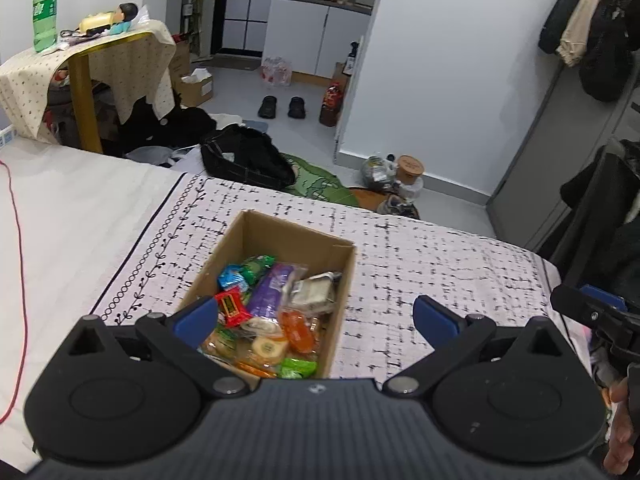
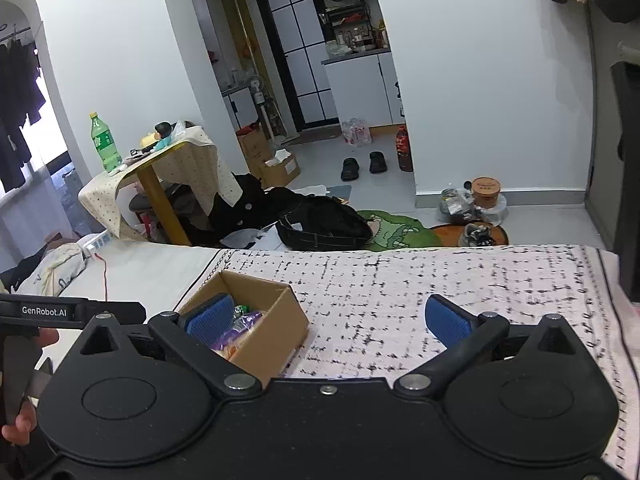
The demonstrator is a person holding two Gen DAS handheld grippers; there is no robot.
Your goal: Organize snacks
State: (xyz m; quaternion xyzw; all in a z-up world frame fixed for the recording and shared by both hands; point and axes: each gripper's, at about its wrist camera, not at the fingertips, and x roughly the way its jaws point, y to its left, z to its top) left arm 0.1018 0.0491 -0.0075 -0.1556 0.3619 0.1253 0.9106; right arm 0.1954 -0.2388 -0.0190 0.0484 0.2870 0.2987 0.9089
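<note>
Snack box packed, both of my grippers empty above the patterned cloth.
"GenRobot.AI" reads on the left gripper (image 1: 316, 316); its fingers and the right gripper (image 2: 334, 320) fingers stand spread wide, while the cardboard box (image 1: 256, 236) holds bright wrapped snacks (image 1: 268, 296).

A: The box (image 1: 340, 280) is plain matt brown cardboard; the snacks (image 1: 268, 304) inside are in glossy crinkled plastic wrappers.

B: And the bed cover (image 1: 440, 268) is woven cloth, rough-looking. The left gripper (image 1: 316, 316) is matt black plastic with metal pins.
</note>
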